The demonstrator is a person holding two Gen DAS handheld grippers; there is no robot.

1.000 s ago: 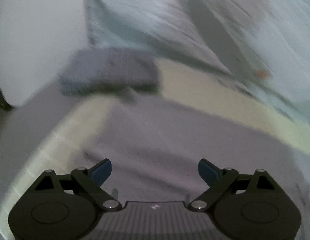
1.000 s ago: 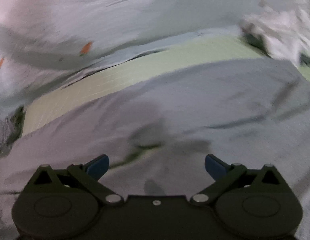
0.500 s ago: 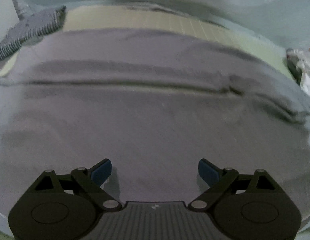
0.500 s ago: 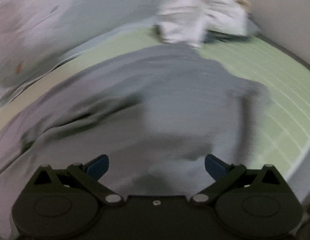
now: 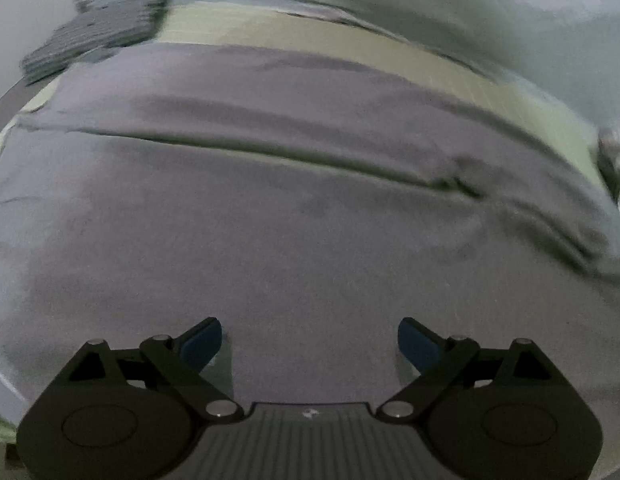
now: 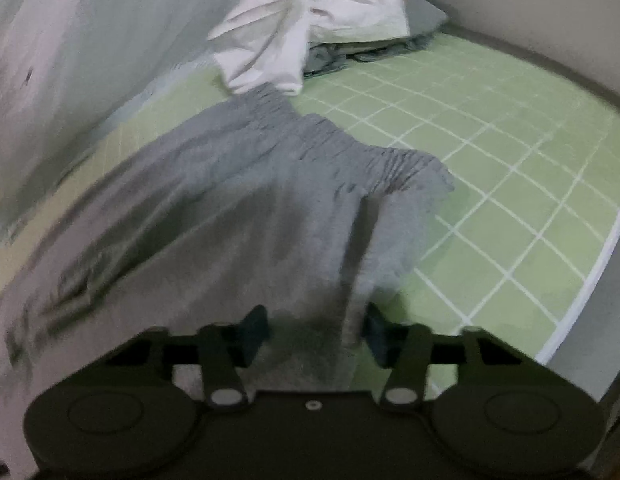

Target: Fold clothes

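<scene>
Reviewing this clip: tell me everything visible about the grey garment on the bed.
The grey garment is soft, knit-looking cloth, spread mostly flat on the green checked sheet. Its gathered elastic waistband lies near a white crumpled cloth pile. Long creases cross it in the left wrist view. The right hand-held gripper straddles its near edge, partly closed; the left hand-held gripper sits open over it.

Black left gripper (image 5: 309,340), right gripper (image 6: 315,330): blue-tipped jaws, silver pivot screws.
</scene>
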